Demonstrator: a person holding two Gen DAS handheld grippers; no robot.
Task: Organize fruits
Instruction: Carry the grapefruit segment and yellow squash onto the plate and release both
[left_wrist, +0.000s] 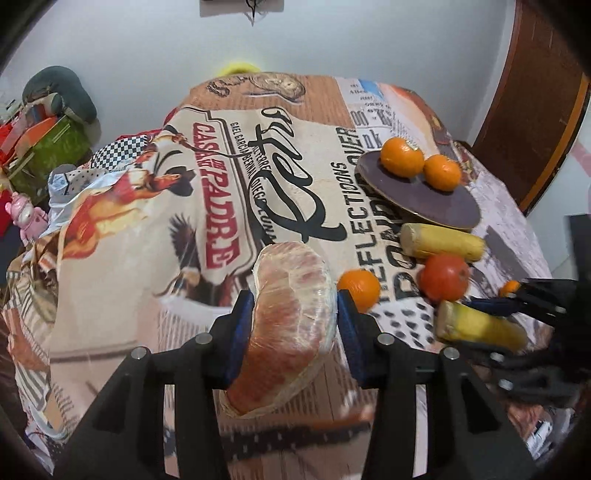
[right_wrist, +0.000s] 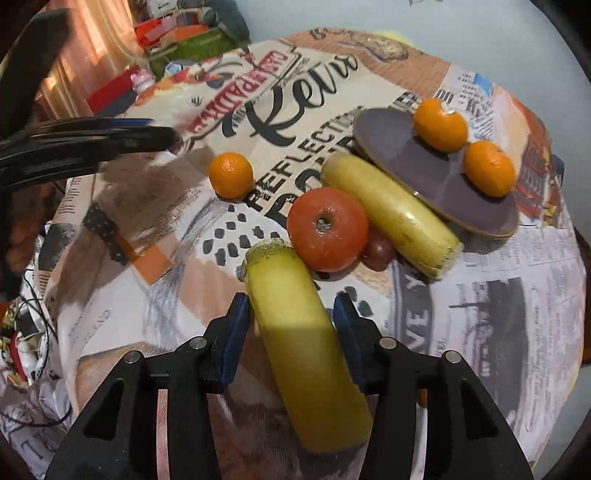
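My left gripper (left_wrist: 295, 314) is shut on a plastic-wrapped pomelo wedge (left_wrist: 291, 325), held above the cloth. My right gripper (right_wrist: 291, 321) is shut on a wrapped yellow piece of sugarcane (right_wrist: 303, 343); it also shows in the left wrist view (left_wrist: 480, 326). A dark purple plate (right_wrist: 413, 155) holds two mandarins (right_wrist: 439, 127) (right_wrist: 487, 168). A second yellow piece (right_wrist: 391, 210) lies against the plate's edge. A red tomato (right_wrist: 327, 229) and a small dark red fruit (right_wrist: 378, 253) lie beside it. A loose mandarin (right_wrist: 231, 175) lies to the left.
The table is covered by a printed newspaper-pattern cloth (left_wrist: 207, 206). Clutter, a green box (left_wrist: 51, 147) and a pink toy (left_wrist: 27, 218) lie off the left edge. A wooden door (left_wrist: 532, 110) stands at the right. Cables (right_wrist: 33, 325) hang at the near left.
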